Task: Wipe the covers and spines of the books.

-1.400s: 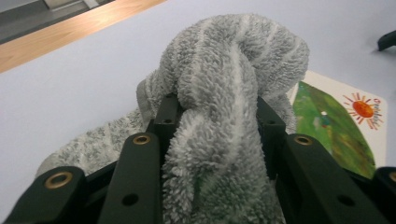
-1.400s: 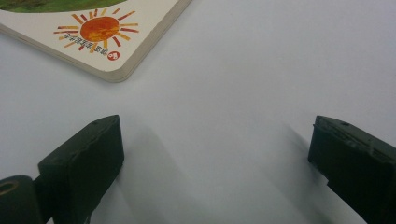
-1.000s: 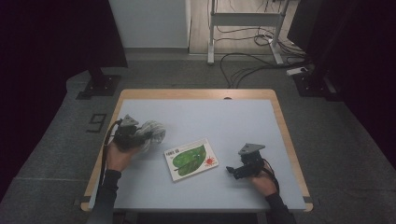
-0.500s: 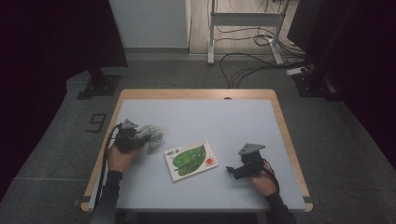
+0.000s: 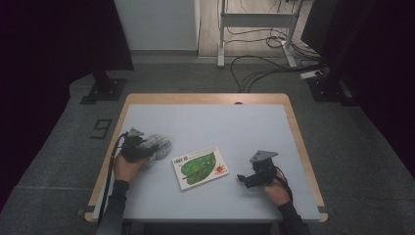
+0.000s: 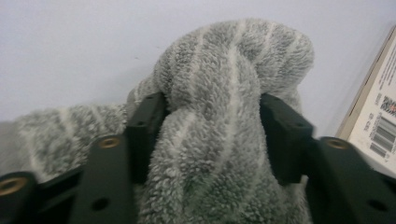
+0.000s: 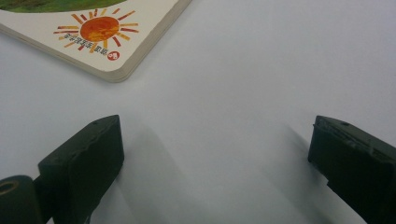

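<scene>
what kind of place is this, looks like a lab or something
Probably a recording lab or studio, not a home: black curtains flank a pale blue wood-edged table, loose cables trail over the grey carpet, and a white metal stand sits behind.

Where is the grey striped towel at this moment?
In the high view the grey towel lies bunched on the table's left side, just left of the picture book, between the jaws of the left tongs.
</scene>
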The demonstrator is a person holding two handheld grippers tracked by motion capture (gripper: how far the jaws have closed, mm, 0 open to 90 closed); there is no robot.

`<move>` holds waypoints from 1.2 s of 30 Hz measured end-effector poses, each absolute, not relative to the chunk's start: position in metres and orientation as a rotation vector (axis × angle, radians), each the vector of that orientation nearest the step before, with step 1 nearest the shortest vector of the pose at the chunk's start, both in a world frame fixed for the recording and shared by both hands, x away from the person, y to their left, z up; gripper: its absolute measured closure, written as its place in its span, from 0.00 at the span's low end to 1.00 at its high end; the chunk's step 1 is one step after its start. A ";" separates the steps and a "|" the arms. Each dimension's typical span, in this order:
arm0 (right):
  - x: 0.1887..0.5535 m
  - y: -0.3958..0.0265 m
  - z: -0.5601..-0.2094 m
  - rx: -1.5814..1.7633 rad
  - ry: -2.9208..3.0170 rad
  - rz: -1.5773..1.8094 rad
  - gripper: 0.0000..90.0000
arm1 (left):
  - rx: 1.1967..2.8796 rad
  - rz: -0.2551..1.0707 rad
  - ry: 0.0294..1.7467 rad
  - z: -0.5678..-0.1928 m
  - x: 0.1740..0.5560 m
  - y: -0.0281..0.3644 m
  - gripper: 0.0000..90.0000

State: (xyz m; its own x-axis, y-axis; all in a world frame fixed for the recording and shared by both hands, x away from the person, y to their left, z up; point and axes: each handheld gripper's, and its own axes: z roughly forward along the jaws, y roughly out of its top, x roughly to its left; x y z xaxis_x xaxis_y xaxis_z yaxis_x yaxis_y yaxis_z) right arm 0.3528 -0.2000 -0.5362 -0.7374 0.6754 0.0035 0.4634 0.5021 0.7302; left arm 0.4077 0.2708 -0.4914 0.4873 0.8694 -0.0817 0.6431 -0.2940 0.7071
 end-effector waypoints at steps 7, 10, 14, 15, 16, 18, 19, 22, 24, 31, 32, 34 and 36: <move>0.353 -0.200 -0.536 0.961 2.467 1.071 0.03 | 1.985 0.448 1.220 -0.470 0.397 0.278 0.18; 0.353 -0.200 -0.536 0.961 2.467 1.071 0.03 | 1.973 0.446 1.196 -0.461 0.389 0.281 0.15; 0.353 -0.200 -0.536 0.960 2.467 1.072 0.03 | 2.005 0.423 1.139 -0.454 0.377 0.277 0.08; 0.353 -0.200 -0.536 0.960 2.467 1.072 0.03 | 2.014 0.419 1.124 -0.453 0.375 0.275 0.07; 0.353 -0.200 -0.536 0.961 2.466 1.071 0.03 | 2.026 0.409 1.106 -0.452 0.372 0.273 0.06; 0.353 -0.200 -0.536 0.960 2.466 1.072 0.03 | 2.045 0.399 1.065 -0.452 0.366 0.266 0.03; 0.353 -0.200 -0.536 0.960 2.467 1.072 0.03 | 2.054 0.394 1.049 -0.452 0.364 0.264 0.02; 0.353 -0.200 -0.536 0.960 2.466 1.072 0.03 | 2.087 0.395 0.983 -0.453 0.355 0.255 0.00; 0.353 -0.200 -0.536 0.960 2.467 1.072 0.03 | 2.100 0.378 0.945 -0.455 0.350 0.250 0.00; 0.353 -0.200 -0.536 0.960 2.467 1.072 0.03 | 2.139 0.348 0.879 -0.468 0.335 0.233 0.00; 0.353 -0.200 -0.536 0.960 2.466 1.072 0.03 | 2.152 0.347 0.871 -0.471 0.334 0.230 0.00; 0.353 -0.200 -0.536 0.961 2.466 1.072 0.03 | 2.177 0.351 0.859 -0.477 0.331 0.224 0.00; 0.353 -0.200 -0.536 0.960 2.466 1.072 0.03 | 2.199 0.349 0.850 -0.482 0.329 0.220 0.00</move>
State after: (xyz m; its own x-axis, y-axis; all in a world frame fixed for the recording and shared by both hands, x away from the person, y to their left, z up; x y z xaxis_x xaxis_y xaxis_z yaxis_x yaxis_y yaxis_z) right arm 0.3528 -0.1999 -0.5363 -0.7378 0.6750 0.0036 0.4631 0.5022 0.7303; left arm 0.3294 0.2203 -0.4825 0.7436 0.6685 -0.0122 0.4672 -0.5065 0.7247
